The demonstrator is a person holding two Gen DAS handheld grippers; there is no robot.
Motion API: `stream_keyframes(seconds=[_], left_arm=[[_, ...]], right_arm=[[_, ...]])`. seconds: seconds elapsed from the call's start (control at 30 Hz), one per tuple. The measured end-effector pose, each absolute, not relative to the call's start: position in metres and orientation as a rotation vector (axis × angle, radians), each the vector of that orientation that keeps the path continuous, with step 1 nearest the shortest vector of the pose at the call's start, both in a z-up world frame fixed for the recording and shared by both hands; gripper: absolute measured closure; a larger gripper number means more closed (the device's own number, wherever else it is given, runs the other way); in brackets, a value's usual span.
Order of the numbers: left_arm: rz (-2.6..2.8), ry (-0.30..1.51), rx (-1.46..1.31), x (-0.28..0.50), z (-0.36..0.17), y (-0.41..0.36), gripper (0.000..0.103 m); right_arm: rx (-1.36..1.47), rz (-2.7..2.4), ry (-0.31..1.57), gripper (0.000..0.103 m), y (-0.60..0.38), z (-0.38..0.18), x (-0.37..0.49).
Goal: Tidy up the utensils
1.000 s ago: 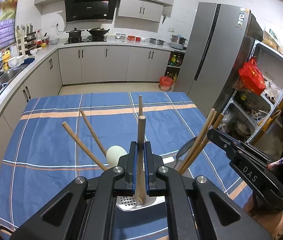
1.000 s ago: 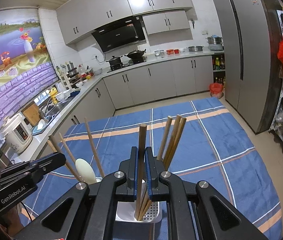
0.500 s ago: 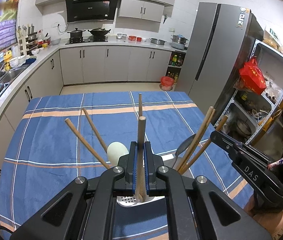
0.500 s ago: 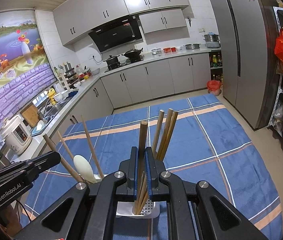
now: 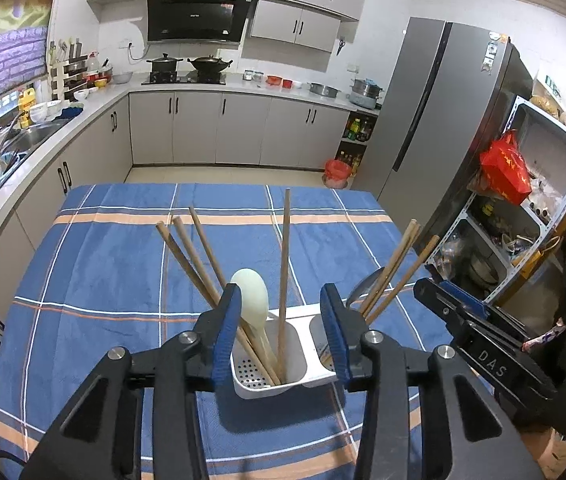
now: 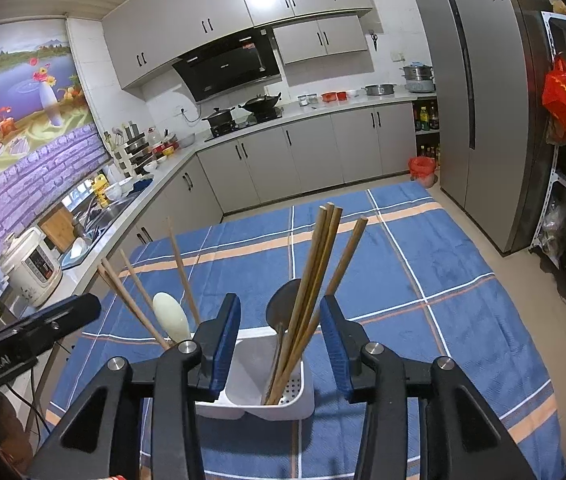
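So the white caddy (image 5: 269, 372) sits on the near part of the blue plaid table (image 5: 95, 280). Its left bin holds chopsticks (image 5: 187, 256) and a pale spoon (image 5: 251, 296); its right bin holds more chopsticks (image 6: 315, 264) and a dark metal spoon (image 6: 283, 300). The left gripper (image 5: 281, 332) has just been opening its fingers, with an upright chopstick (image 5: 284, 264) loose between them. Same for the right gripper (image 6: 279, 340), spread around its bundle, gripping nothing. Risk I see: pulling back carelessly could snag a leaning stick and tip the light caddy.
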State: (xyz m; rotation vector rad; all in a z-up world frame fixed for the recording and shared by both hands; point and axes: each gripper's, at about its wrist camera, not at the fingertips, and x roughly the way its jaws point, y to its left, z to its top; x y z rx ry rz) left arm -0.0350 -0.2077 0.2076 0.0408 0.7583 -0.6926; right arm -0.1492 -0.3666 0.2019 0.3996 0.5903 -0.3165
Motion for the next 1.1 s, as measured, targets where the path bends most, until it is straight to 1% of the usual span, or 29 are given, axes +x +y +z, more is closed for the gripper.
stream_keyframes(seconds=[0.03,0.17,0.23,0.27,0.37,0.43,0.57,0.63,0.77,0.87,0.93,1.03,1.1], left_arm=[[-0.692,0.757,0.040,-0.038,0.209,-0.206,0.061],[-0.694,0.747,0.044,-0.049,0.216,-0.200,0.058],[-0.693,0.737,0.049,-0.058,0.219,-0.195,0.051],[-0.689,0.727,0.051,-0.063,0.222,-0.193,0.049],[-0.667,0.698,0.058,-0.078,0.228,-0.184,0.037],[-0.633,0.672,0.052,-0.090,0.232,-0.172,0.024],[-0.533,0.578,0.030,-0.116,0.245,-0.144,0.013],[-0.476,0.519,0.028,-0.129,0.253,-0.132,0.006],[-0.370,0.397,0.029,-0.165,0.270,-0.107,0.001],[-0.330,0.303,0.033,-0.195,0.281,-0.091,0.000],[-0.307,0.244,0.049,-0.214,0.289,-0.085,0.000],[-0.326,0.211,0.040,-0.234,0.296,-0.078,0.000],[-0.362,0.210,0.017,-0.244,0.297,-0.073,0.000]], right_arm=[[0.401,-0.316,0.588,0.058,-0.366,0.203,-0.152],[0.400,-0.315,0.577,0.056,-0.363,0.208,-0.165],[0.398,-0.318,0.568,0.054,-0.360,0.212,-0.174],[0.398,-0.319,0.564,0.053,-0.359,0.215,-0.178],[0.394,-0.321,0.553,0.051,-0.354,0.221,-0.194],[0.386,-0.325,0.545,0.047,-0.347,0.225,-0.205],[0.354,-0.334,0.531,0.040,-0.331,0.231,-0.230],[0.333,-0.338,0.525,0.038,-0.321,0.233,-0.245],[0.272,-0.326,0.513,0.035,-0.303,0.241,-0.268],[0.217,-0.333,0.499,0.026,-0.286,0.248,-0.285],[0.180,-0.334,0.491,0.025,-0.277,0.252,-0.298],[0.147,-0.343,0.476,0.024,-0.267,0.255,-0.311],[0.136,-0.352,0.457,0.017,-0.265,0.258,-0.323]])
